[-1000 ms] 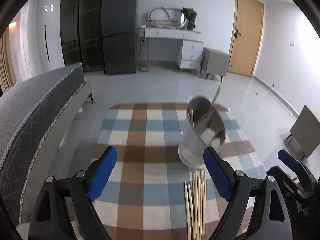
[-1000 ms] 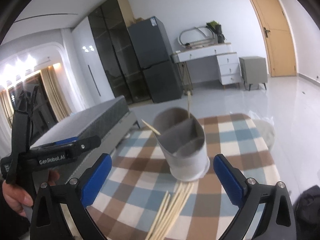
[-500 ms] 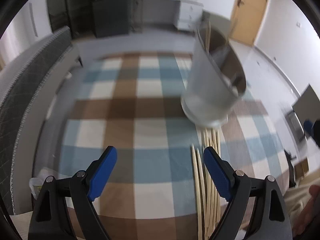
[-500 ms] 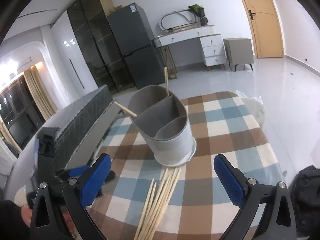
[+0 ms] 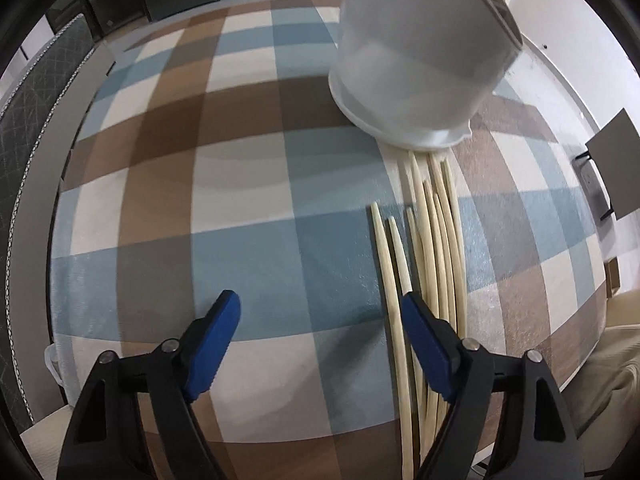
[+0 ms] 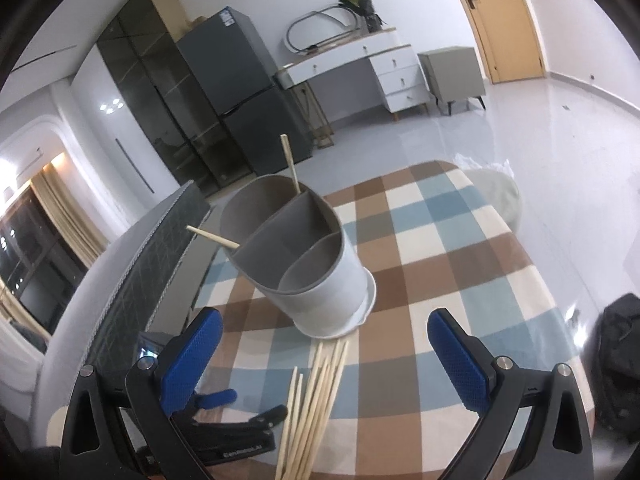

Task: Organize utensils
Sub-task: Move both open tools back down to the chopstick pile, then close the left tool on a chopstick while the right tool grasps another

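Chopsticks (image 5: 434, 248): loose bundle on checked surface (image 5: 248, 208), beside utensil holder (image 6: 308, 264).
Holder contents: two chopsticks.
Left gripper (image 5: 320, 344): spread, empty.
Right gripper (image 6: 324, 364): spread, empty.

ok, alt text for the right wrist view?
The open right gripper hovers over a bundle of loose chopsticks lying on a checked tablecloth. Just beyond stands a grey divided utensil holder with two chopsticks already in it. The left gripper is low at left.
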`<state>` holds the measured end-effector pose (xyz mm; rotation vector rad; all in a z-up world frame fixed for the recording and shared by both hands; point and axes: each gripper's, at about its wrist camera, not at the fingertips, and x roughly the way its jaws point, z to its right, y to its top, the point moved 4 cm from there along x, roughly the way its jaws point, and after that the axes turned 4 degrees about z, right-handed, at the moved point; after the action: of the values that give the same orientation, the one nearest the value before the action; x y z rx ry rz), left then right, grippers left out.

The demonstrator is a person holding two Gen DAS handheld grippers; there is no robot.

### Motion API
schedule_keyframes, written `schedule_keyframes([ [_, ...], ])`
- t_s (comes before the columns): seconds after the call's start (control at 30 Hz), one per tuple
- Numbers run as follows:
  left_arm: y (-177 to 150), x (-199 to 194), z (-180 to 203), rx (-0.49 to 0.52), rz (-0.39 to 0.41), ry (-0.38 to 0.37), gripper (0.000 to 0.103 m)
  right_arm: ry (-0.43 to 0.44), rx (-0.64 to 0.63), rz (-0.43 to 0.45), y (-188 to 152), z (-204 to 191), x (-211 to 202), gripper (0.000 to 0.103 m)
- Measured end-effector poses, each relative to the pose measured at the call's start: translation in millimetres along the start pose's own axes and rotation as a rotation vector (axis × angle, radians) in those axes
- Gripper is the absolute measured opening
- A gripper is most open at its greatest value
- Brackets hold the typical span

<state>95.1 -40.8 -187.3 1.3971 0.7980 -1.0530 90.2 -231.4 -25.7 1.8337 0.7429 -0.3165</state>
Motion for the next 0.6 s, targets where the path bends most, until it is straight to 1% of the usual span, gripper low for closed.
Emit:
schedule_keyframes([
  [0.17, -8.6, -2.3, 7.7, 0.042, -0.014, 0.04, 0.077, -0.014, -0.054, -0.002, -0.4, -9.7, -0.9, 0.103],
  [0.3, -12.7, -8.2, 10.2, 0.034, -0.015, 0.042, 0.076, -0.006, -0.099, 0.0, -0.6, -17.9, -1.6, 0.103],
  [0.37, -6.7, -6.6, 8.6, 0.028, -0.012, 0.044, 0.072, -0.005, -0.101, -0.002, -0.7, -18.1, -1.4, 0.103],
  [0.47, 2.1, -7.3, 12.7, 0.035, -0.007, 0.042, 0.062, -0.022, -0.099, -0.006, -0.4, -15.0, -0.1, 0.103],
  [0.53, 9.0, -7.2, 20.7, 0.056, -0.005, 0.032, 0.039, -0.04, -0.111, -0.016, -1.4, -14.2, 2.1, 0.103],
  [0.57, 12.2, -7.4, 25.8, 0.07, -0.007, 0.025, 0.034, -0.044, -0.113, -0.021, -2.1, -13.0, 3.7, 0.103],
  [0.6, 14.0, -7.5, 29.9, 0.08, -0.008, 0.02, 0.025, -0.046, -0.113, -0.026, -3.3, -11.9, 4.7, 0.103],
])
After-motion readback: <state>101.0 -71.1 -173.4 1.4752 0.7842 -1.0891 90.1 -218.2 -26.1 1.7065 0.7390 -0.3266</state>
